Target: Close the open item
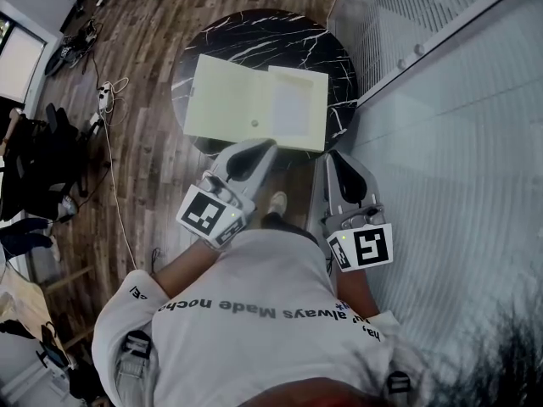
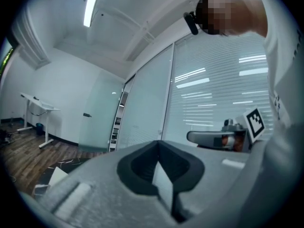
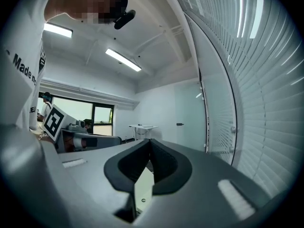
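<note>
A pale yellow folder [image 1: 231, 100] lies open and flat on the round black marble table [image 1: 254, 30]. A white sheet rests on its right half, and a small snap sits near its front edge. My left gripper [image 1: 267, 145] is shut and empty, its tip hovering just over the folder's front edge. My right gripper [image 1: 333, 155] is also shut and empty. It is held off the table's front right, beside the folder's corner. In the left gripper view the jaws [image 2: 158, 144] meet at the tip. The right gripper view shows its jaws [image 3: 149, 141] meeting the same way, with a strip of the folder [image 3: 144, 189] below them.
A glass wall with blinds [image 1: 441, 83] runs close along the right. Wooden floor [image 1: 144, 142] surrounds the table, with cables and a power strip [image 1: 103, 96] to the left. Dark chairs and desks [image 1: 34, 168] stand at the far left.
</note>
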The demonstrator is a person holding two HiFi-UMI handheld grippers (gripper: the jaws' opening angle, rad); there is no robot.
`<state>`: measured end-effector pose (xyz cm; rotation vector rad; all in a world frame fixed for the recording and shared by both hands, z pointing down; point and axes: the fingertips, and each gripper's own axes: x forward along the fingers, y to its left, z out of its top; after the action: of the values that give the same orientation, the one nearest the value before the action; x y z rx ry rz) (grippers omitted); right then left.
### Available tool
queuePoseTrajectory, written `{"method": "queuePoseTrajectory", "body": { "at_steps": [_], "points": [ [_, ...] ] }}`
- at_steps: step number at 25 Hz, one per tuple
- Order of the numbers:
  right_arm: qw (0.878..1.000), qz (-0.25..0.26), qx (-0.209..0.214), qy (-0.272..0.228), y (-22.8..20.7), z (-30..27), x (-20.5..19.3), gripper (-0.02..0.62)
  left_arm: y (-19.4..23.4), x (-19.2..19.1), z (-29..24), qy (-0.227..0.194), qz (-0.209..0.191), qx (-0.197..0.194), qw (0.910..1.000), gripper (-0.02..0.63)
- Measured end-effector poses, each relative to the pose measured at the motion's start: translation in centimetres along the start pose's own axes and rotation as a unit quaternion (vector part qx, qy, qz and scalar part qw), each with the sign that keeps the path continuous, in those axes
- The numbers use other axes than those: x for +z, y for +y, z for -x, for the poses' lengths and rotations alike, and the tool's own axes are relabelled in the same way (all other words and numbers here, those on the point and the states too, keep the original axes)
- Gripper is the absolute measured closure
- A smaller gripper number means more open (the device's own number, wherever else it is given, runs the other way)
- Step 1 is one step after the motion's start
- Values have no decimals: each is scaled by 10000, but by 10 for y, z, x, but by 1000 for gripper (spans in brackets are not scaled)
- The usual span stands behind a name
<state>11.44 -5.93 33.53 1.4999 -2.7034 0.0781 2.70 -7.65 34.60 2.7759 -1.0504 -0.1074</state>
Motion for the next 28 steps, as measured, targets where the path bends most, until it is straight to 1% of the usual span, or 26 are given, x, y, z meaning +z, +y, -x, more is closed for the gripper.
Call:
{"method": "queuePoseTrajectory", "body": {
  "at_steps": [4, 8, 11, 19, 25, 28],
  "points": [
    [9999, 3, 119, 6, -22, -17, 3, 594, 13, 0, -23, 36, -15, 115, 9999, 603],
    [9997, 41, 227, 2, -31, -34, 3, 594, 29, -4, -33, 66, 5, 257, 9996, 603],
    [9996, 29, 274, 6, -31, -46, 5, 594, 40, -1, -36, 79, -9, 313, 9995, 603],
    [9995, 75, 304, -103, -25, -83, 24, 594, 76, 25, -37, -8, -186, 350, 9992, 603],
    [9995, 70, 292, -108, -20, -103, 25, 594, 107, 24, -33, 2, -163, 456, 9988, 603],
    [9996, 52, 275, -57, -19, -107, 19, 594, 112, 17, -28, -97, -91, 328, 9994, 603]
  ]
}}
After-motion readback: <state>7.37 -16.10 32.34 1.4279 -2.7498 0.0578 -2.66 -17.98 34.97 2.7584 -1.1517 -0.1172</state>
